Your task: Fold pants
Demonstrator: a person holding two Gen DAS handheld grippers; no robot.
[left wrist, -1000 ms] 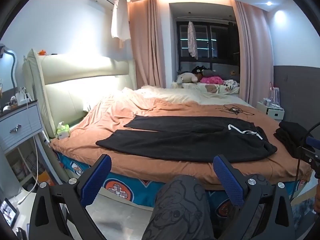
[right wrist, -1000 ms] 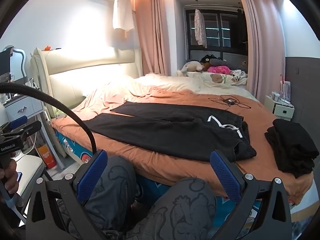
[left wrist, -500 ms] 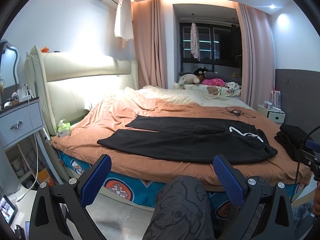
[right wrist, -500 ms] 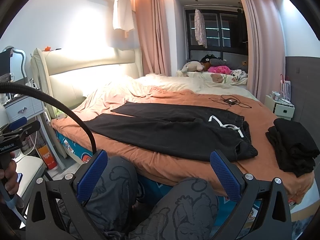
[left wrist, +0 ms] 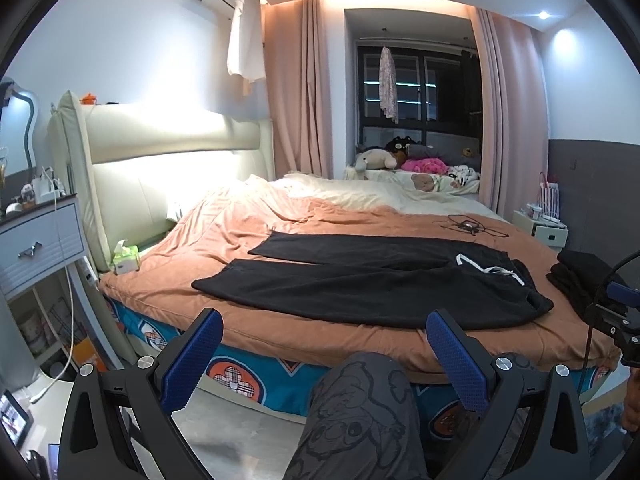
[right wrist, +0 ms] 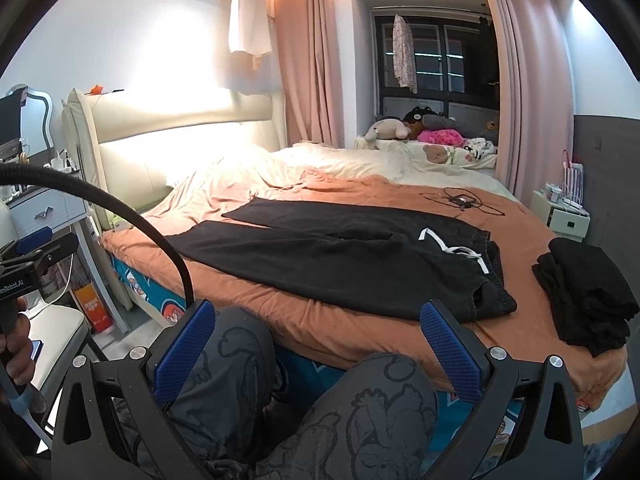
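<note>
Left hand-held gripper point(left wrist: 320, 354) and right hand-held gripper point(right wrist: 316, 342): both with blue pads spread wide apart, empty, held low in front of the bed point(left wrist: 280, 332), above the person's patterned knees point(right wrist: 224, 364), well short of any cloth.

Black pants point(left wrist: 372, 284): spread flat on the orange bedcover point(left wrist: 240, 224), near the front edge of the bed; legs splayed in a narrow V toward the headboard point(left wrist: 168, 160), waistband with white drawstring point(right wrist: 452, 250) toward the foot end. Near leg closest to the edge; far leg parallel behind it. Unfolded as yet.

Stack of dark folded clothes point(right wrist: 584, 288): just beyond the waistband, apart from it. Cable tangle point(right wrist: 460, 200): farther back on the cover, clear of the fabric.

Step in hand, as judged: approach for the first fold, leg over leg. Best done by pinching the near leg at two points, hem and waist corner, each pad pair biting one layer of fabric only, not the cover beneath. Lift low, carry evenly across, align seams and hems before release. Likely fault: uneven tension, dragging the far leg askew or snagging the drawstring.
</note>
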